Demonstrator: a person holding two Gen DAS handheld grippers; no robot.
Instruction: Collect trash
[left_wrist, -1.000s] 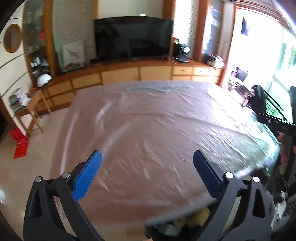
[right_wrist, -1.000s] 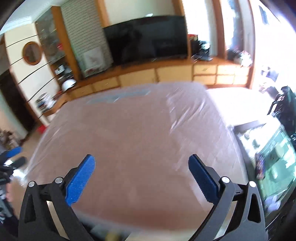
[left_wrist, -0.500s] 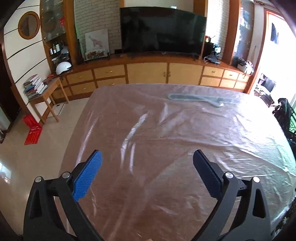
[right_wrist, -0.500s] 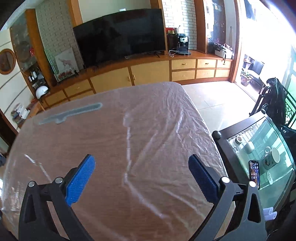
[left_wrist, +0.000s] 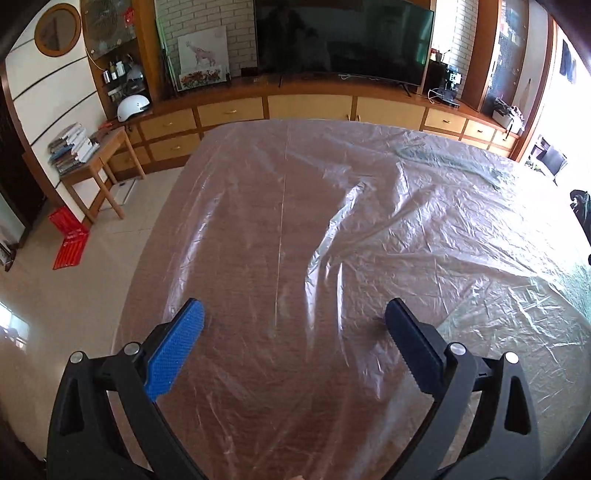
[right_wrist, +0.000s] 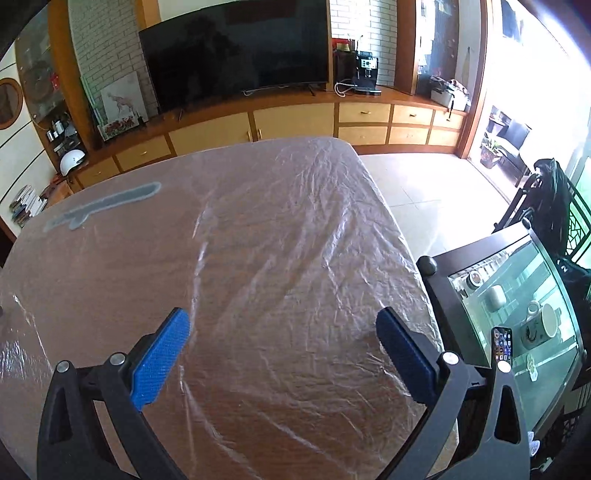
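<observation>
A large wooden table (left_wrist: 258, 229) is covered by a wrinkled clear plastic sheet (left_wrist: 424, 229); it also shows in the right wrist view (right_wrist: 277, 240). My left gripper (left_wrist: 293, 332) is open and empty above the table's near left part. My right gripper (right_wrist: 282, 339) is open and empty above the near right part. A grey strip-shaped patch (right_wrist: 99, 205) lies flat at the far side of the sheet; it also shows in the left wrist view (left_wrist: 454, 158). No loose trash item shows on the table.
A glass-topped side table (right_wrist: 517, 306) with a phone (right_wrist: 502, 343) and cups stands right of the table. A long wooden cabinet (left_wrist: 314, 107) with a TV (left_wrist: 343, 37) runs along the far wall. A small wooden table (left_wrist: 96, 158) and red item (left_wrist: 70, 240) are at left.
Both wrist views have swung and moved in over the table; the earlier blur is gone. Both grippers stay open and empty.
</observation>
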